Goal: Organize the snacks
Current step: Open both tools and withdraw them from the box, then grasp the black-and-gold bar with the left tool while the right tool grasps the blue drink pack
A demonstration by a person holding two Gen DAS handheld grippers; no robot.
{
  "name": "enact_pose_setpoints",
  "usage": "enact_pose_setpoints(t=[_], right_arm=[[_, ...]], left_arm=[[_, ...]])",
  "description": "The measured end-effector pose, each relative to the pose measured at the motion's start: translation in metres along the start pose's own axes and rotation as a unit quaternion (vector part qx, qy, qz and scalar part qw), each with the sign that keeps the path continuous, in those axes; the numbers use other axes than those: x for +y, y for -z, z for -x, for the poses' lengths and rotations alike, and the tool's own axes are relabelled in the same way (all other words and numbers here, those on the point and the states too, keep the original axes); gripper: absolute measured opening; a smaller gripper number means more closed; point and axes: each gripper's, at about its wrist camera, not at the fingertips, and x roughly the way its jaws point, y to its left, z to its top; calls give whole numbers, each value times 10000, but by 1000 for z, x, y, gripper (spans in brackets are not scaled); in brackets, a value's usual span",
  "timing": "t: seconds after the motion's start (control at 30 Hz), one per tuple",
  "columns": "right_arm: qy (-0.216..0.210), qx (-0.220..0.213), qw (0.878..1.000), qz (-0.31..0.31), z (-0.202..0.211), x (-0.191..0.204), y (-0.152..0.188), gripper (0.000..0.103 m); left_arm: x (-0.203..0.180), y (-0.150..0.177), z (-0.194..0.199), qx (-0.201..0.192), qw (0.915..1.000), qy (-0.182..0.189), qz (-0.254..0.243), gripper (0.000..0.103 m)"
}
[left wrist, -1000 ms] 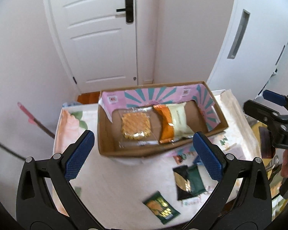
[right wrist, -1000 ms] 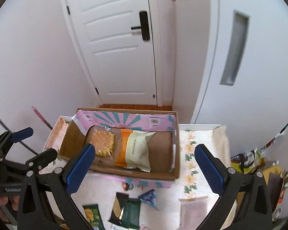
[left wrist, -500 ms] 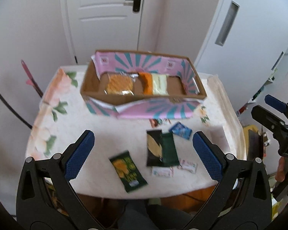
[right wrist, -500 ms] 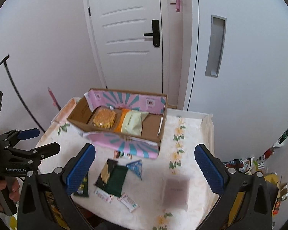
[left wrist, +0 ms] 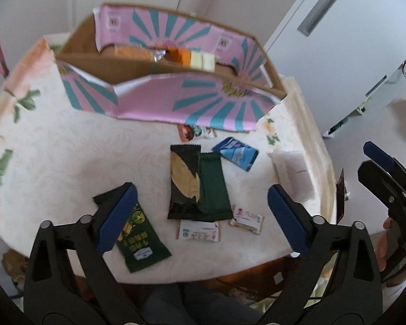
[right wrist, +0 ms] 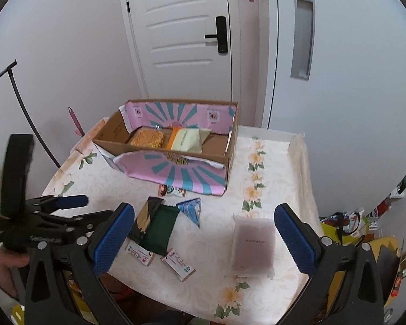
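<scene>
A cardboard box [left wrist: 138,65] with pink and teal flaps stands at the back of the table and holds a waffle pack [right wrist: 146,137] and a pale green pack [right wrist: 188,140]. Loose snacks lie in front: a black-gold pack [left wrist: 183,180], a dark green pack [left wrist: 212,187], a blue pack [left wrist: 236,154], a green corn pack [left wrist: 138,241], two small white sachets [left wrist: 199,230] and a whitish pouch [right wrist: 253,246]. My left gripper [left wrist: 200,219] is open above the packs. My right gripper [right wrist: 203,239] is open, the pouch just inside its right finger.
The table wears a cream floral cloth [right wrist: 259,173] and its front edge is near me. A white door [right wrist: 181,35] and a white cabinet [right wrist: 324,54] stand behind it. Bags and clutter [right wrist: 365,233] lie on the floor at the right.
Both grippers have drawn back from the box and tilted down toward the loose snacks at the table's front. Both stay open and empty.
</scene>
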Motion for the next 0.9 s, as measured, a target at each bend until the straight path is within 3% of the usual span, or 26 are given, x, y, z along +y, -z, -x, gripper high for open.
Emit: enact_pose_setpoints(t=[0.37,0.6,0.9], right_arm=[[-151,359,9992,108,-80,-2,33,103],[-359,474,9981,180,-110,-4,46,103],[-670,503,9962,253,-135,-4,41,99]], left_arm=[[11,8,-67,336,9993,22,-162,63],[9,4,-73,237,9993,-12,-285,62],[13,5,-73,325,9982,-305,-402,39]])
